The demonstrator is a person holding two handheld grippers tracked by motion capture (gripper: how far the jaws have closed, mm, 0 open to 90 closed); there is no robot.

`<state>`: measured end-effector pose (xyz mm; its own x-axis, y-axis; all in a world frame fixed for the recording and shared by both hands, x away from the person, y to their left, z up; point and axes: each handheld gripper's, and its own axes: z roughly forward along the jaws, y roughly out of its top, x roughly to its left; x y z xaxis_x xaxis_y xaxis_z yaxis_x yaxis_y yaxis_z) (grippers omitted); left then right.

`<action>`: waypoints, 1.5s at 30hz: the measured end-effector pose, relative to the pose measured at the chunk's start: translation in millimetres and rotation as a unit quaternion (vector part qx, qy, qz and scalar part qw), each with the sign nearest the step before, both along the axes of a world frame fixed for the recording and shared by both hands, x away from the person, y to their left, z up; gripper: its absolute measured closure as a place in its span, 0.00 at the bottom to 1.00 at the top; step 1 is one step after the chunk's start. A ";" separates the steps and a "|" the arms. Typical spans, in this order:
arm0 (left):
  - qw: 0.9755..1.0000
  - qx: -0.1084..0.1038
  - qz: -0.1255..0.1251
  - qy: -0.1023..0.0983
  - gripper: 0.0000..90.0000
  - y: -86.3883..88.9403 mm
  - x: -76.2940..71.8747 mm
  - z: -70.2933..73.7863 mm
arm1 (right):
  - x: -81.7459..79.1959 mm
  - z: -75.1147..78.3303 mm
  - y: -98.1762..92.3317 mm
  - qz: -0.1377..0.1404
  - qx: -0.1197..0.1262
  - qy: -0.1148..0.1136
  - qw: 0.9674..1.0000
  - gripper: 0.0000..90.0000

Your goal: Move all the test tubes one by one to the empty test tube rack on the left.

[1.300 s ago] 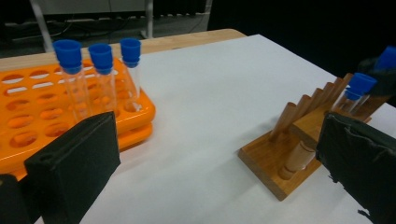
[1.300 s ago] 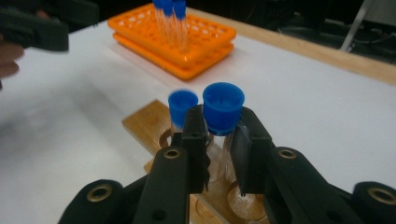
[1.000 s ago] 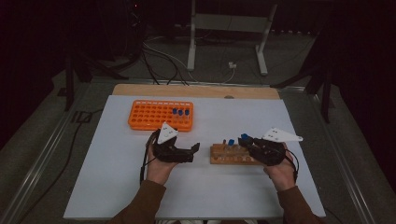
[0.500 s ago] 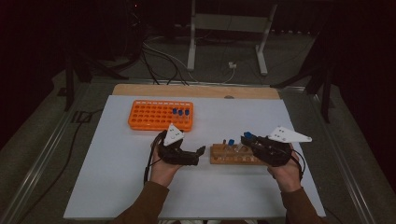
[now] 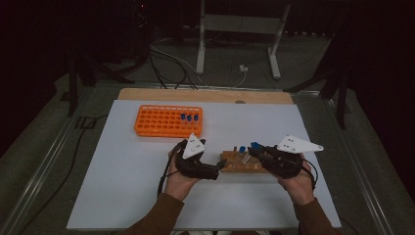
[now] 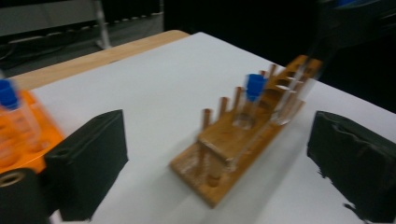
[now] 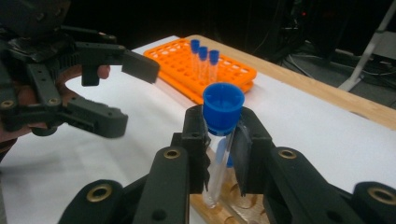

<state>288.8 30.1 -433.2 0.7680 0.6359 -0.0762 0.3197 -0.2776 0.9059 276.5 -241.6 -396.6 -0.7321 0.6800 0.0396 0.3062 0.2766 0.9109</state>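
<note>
I am pinching a clear glass test tube with a blue screw cap (image 7: 219,135) just under its cap in my right gripper (image 7: 223,144), holding it upright over the small brown wooden rack (image 5: 243,162) so it can travel straight along its hole. My left gripper (image 6: 217,154), jaws spread and just now narrowing slightly with the rack's near end between them untouched, is bracing to steady the rack. Since a second ago it has been sliding in toward that rack.

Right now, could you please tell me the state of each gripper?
Left gripper: open, holding nothing, its jaws either side of the wooden rack.
Right gripper: shut on a blue-capped test tube above the rack.
</note>
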 end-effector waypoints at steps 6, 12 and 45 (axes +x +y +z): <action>0.999 0.002 -0.040 0.001 0.17 -17.0 -8.2 -0.5 | -1.3 -6.9 12.9 0.015 -0.002 0.010 1.000 0.85; 0.998 0.019 -0.054 0.000 0.25 -31.4 -14.0 -6.8 | -4.4 -12.5 28.4 0.030 -0.004 0.018 0.999 0.85; 0.998 -0.016 -0.060 0.008 0.87 -17.2 -9.9 -9.0 | 0.4 -6.6 12.8 0.002 0.042 0.020 0.999 0.28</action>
<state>278.9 12.9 -442.2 0.8371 0.5362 -0.1081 0.3009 -0.2864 0.9096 277.0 -228.8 -403.2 -0.7315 0.6700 0.1265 0.3422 0.2003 0.9180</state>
